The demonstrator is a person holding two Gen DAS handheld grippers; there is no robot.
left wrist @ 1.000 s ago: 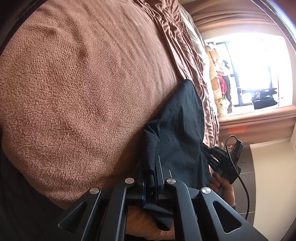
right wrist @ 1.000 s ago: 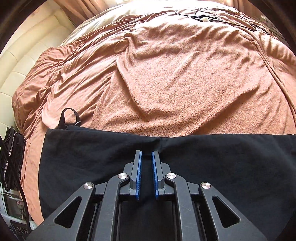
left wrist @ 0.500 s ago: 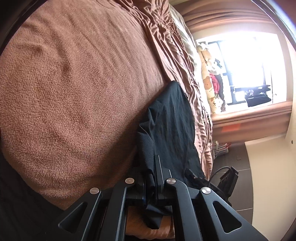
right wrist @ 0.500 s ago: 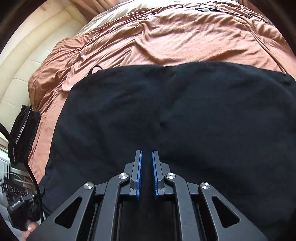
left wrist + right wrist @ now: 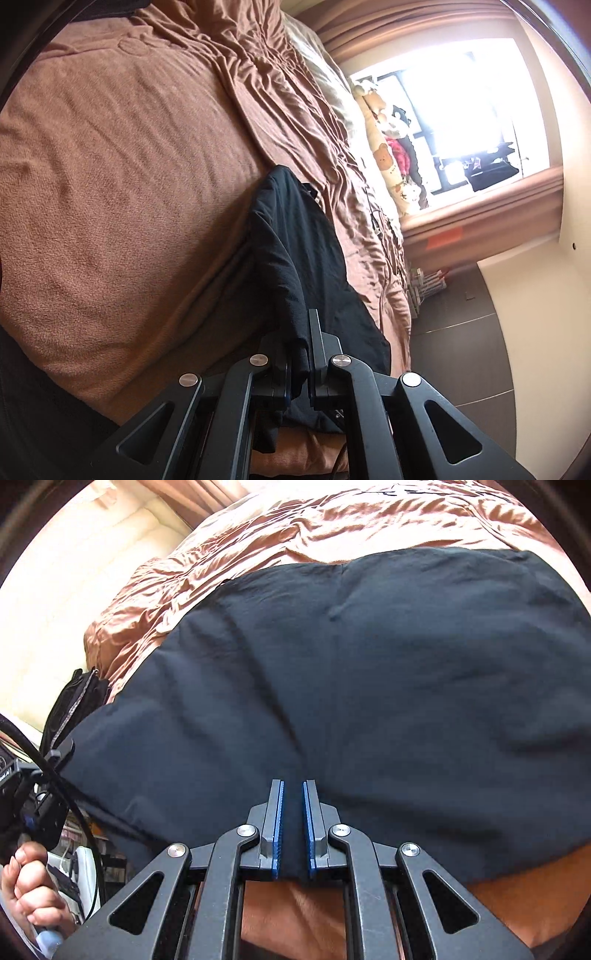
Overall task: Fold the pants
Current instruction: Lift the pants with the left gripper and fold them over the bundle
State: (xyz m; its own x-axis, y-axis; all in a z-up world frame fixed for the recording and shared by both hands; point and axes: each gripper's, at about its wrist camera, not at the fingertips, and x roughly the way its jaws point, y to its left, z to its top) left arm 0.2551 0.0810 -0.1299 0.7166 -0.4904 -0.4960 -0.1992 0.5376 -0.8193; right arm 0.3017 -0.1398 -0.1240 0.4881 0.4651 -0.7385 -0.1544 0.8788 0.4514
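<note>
Both my grippers, left [image 5: 298,354] and right [image 5: 293,827], have fingers clamped on the pants [image 5: 369,701], which spread away from me across the bed [image 5: 129,166].

Daylight is thrown from a blown-out window [image 5: 461,122], the bed [image 5: 110,177] is brightly lit, and edges are bent by fisheye distortion.

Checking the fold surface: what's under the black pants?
The brown blanket shows around and below the black pants; whatever lies directly beneath their middle is covered.
</note>
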